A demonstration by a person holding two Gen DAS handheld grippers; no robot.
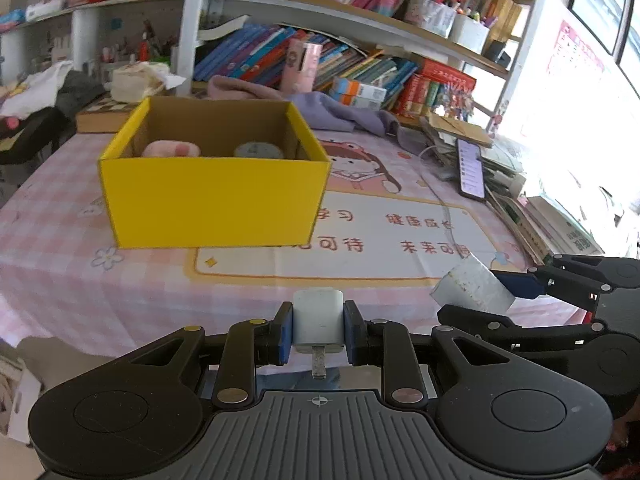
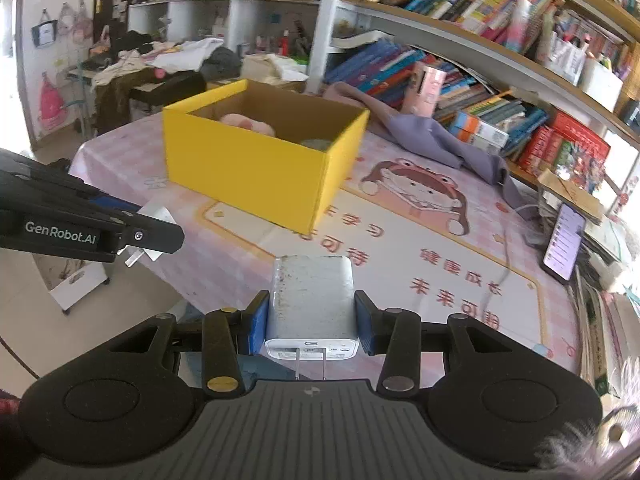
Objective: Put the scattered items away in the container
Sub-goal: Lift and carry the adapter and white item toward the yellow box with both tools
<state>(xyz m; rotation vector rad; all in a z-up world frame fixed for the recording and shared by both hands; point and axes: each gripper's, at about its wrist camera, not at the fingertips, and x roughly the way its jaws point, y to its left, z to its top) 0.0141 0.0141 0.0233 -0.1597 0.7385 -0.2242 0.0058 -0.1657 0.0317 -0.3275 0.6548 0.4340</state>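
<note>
While each gripper [image 1: 319,330] [image 2: 311,326] clamps a charger [image 1: 318,320] [image 2: 312,300], carry over box [image 1: 216,196]. Lower inside. Then open jaws.

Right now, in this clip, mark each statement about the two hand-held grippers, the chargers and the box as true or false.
1. The left hand-held gripper is shut on a small white plug charger. True.
2. The right hand-held gripper is empty. False: it clamps a larger white block charger.
3. The yellow cardboard box is empty. False: a pink plush item and a grey round item lie inside.
4. Both chargers are outside the box. True.
5. A lit phone leans by the books. True.
</note>
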